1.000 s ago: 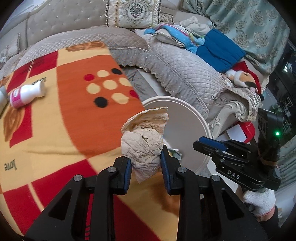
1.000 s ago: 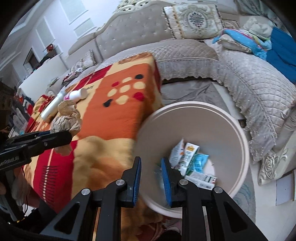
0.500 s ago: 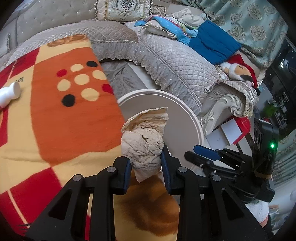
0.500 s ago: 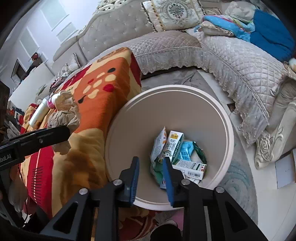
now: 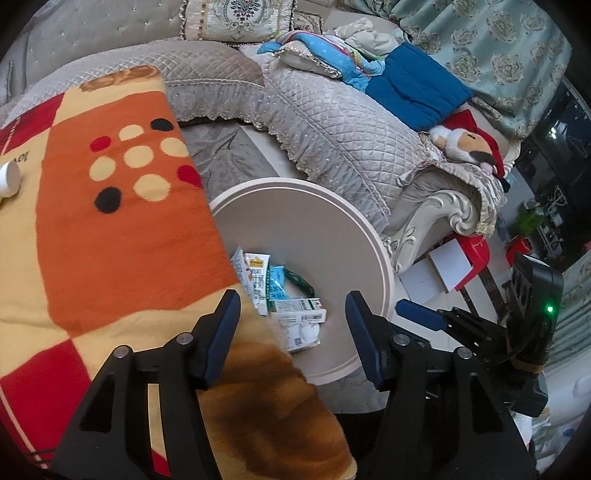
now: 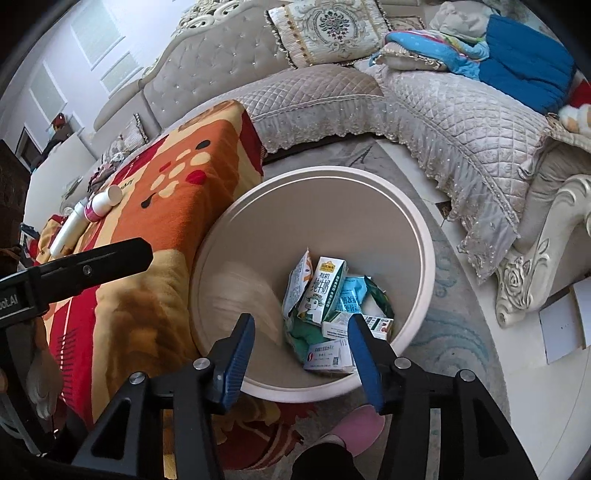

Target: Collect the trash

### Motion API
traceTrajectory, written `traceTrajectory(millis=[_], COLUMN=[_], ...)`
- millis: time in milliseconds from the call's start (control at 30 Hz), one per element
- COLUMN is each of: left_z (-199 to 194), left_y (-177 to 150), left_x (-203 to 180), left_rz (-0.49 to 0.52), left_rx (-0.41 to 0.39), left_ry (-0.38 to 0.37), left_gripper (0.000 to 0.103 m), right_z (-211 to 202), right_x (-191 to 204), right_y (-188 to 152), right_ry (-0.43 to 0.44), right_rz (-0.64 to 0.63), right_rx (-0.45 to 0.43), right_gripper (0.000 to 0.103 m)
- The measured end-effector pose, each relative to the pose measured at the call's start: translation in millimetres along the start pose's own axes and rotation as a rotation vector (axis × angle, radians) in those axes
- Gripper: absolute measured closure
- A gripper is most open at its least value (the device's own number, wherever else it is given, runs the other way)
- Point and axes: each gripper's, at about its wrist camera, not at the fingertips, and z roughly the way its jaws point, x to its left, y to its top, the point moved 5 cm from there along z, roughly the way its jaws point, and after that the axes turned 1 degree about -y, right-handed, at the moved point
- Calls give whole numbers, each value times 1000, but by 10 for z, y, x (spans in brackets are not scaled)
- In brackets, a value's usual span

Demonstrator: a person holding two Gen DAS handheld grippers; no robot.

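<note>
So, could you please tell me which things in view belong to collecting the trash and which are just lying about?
Part of the job:
- bin
- cartons and wrappers in it
- bottles on the blanket
- left gripper, opening, nothing between its jaws
- right gripper, opening, nothing between its jaws

Lying about:
- blanket
- sofa
- cushion
- Santa toy

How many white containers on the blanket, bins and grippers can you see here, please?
White containers on the blanket: 2 (short bottle, long tube)
Bin: 1
Grippers: 2 (left gripper, right gripper; both jaws opening, nothing held)
Total: 5
</note>
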Motion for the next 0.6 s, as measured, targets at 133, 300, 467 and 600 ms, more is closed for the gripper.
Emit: traceTrajectory(millis=[133,300,467,600], left_z=[-116,-289,-526,-710], left_y=[-25,-89,-200,-292], left_x=[66,153,146,163], left_rz=[2,2,83,79], left_rx=[-49,-113,-197,-238], left_ry=[54,126,258,245], left_gripper=[45,45,45,45], right_z=[-46,-121,-317,-484], right_x=[42,183,360,504], right_y=[-20,-38,-63,-82], right_ry=[1,-40,-97,-141], right_rz=[9,-2,-16,-11], right_rx=[-13,-40,-122,-174], right_gripper=[53,49,33,33])
